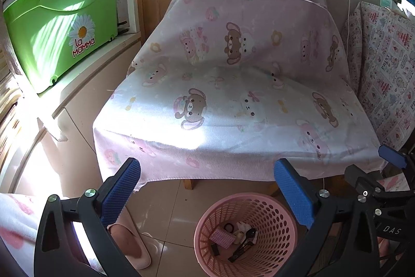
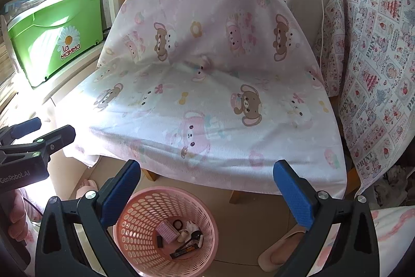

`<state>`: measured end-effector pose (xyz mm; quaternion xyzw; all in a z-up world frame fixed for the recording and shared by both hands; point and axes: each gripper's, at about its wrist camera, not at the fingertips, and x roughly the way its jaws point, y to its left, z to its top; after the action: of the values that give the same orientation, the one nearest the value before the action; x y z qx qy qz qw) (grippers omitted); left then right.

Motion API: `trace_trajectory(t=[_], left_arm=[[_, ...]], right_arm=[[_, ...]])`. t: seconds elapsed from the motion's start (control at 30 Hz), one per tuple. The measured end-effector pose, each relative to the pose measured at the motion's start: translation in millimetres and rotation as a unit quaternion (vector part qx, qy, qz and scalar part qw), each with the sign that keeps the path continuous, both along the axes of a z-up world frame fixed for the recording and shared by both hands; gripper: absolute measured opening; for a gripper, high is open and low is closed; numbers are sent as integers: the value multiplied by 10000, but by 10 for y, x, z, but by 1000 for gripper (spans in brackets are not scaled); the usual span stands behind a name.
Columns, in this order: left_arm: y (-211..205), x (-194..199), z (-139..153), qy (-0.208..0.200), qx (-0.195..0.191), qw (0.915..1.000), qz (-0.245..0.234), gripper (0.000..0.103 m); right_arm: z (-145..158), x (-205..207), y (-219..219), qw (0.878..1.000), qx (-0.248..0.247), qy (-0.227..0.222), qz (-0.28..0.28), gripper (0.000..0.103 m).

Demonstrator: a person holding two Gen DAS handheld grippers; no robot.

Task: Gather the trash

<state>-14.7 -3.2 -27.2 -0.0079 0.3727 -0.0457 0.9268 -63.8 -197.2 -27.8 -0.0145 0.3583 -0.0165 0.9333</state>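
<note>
A pink mesh basket (image 1: 207,217) stands on the tiled floor in front of a cloth-covered chair. In it lie a pink checkered card (image 1: 221,236), a black spoon (image 1: 250,234), a dark wrapper and other small scraps. My left gripper (image 1: 207,164) hovers above and just left of the basket, open, with nothing between its blue pads. My right gripper (image 2: 207,165) hangs over the same basket (image 2: 155,190), a little to its right, open wide and empty. Each gripper shows at the edge of the other's view: the right gripper (image 1: 376,165) and the left gripper (image 2: 45,130).
The chair (image 2: 207,95) under a pink bear-print cloth fills the middle. A green lidded box (image 1: 59,25) sits on a shelf at the left. A patterned cloth (image 2: 376,69) hangs at the right. A person's slippered feet (image 1: 129,243) flank the basket.
</note>
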Motion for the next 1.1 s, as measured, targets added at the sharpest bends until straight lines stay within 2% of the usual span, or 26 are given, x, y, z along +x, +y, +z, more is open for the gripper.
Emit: trace_trajectory(t=[0.27,0.47,0.67,0.83,1.1], left_arm=[[0,-44,56,-241,161,9996,9,102],[18,-33,62,-231,74,9997,58,102],[23,-13,51,-186,117,9997,56,102],[-14,-50,69,-313,263,9992,25,102],[-8,-63,86,-397,216,9990,53,102]], right_arm=[[59,-39,15,9998,-39,-170,8,103],[101,-76,23,9995,-108,-304,-39,103],[103,-80,-28,9995,-95,-261,-120,103],[120,-85,-48,9994,-64,-297,-167,103],[107,-81,-21,9997,-66,-234,-92,103]])
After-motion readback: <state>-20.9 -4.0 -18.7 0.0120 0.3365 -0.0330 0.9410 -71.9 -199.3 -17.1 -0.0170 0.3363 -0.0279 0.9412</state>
